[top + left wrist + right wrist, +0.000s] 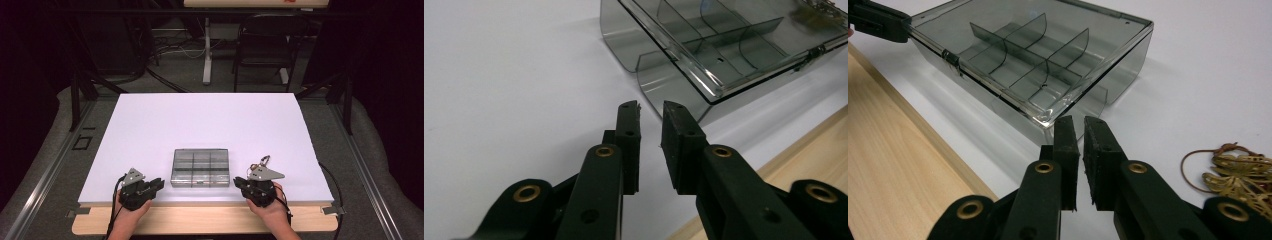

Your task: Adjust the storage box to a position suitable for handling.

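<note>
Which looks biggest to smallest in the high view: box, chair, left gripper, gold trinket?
1. Chair, though it stands far behind the table, so its real size is larger than it looks.
2. Box.
3. Left gripper, about half the box's width.
4. Gold trinket, partly hidden by the right gripper.

I'm working in a lab or recording studio — my white-topped bench (210,125) is ringed by black drapes. Beyond its far edge stand a black chair (262,45) and loose cables (165,50) on grey carpet — metal rails flank it.
</note>
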The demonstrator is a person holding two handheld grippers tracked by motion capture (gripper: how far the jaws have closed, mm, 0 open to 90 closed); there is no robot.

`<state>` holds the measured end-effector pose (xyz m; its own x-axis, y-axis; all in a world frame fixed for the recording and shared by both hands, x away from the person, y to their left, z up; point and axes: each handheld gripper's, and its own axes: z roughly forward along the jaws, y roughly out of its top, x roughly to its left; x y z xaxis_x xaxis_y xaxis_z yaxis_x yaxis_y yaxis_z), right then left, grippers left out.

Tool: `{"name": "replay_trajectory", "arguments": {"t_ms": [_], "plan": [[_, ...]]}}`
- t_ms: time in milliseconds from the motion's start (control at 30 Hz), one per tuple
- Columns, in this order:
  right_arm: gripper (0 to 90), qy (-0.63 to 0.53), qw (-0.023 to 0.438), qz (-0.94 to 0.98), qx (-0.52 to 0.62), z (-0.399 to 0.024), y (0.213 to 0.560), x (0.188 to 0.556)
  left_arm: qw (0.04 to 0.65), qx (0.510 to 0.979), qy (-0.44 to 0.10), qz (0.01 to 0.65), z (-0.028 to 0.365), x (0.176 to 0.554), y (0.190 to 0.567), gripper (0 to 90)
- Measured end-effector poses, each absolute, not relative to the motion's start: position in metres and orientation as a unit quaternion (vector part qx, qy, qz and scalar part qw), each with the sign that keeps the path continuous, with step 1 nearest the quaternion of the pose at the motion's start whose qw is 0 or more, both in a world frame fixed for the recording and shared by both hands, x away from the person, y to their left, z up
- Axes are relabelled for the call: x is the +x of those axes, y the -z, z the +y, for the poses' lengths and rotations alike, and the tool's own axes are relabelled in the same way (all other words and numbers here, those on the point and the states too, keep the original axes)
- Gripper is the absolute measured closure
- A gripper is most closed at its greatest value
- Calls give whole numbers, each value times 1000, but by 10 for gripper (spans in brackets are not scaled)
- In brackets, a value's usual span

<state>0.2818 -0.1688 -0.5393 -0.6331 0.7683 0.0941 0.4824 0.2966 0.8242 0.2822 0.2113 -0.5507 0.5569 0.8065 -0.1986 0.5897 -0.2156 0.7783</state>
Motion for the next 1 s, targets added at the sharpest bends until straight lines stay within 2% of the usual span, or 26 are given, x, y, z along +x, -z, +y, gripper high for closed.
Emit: {"name": "replay_trajectory", "arguments": {"t_ms": [400, 1000], "plan": [[885, -430, 150, 802, 387, -164, 545, 280, 441, 783, -112, 425, 202, 278, 549, 887], [894, -436, 147, 802, 381, -160, 545, 278, 439, 794, -109, 406, 195, 277, 546, 900]]}}
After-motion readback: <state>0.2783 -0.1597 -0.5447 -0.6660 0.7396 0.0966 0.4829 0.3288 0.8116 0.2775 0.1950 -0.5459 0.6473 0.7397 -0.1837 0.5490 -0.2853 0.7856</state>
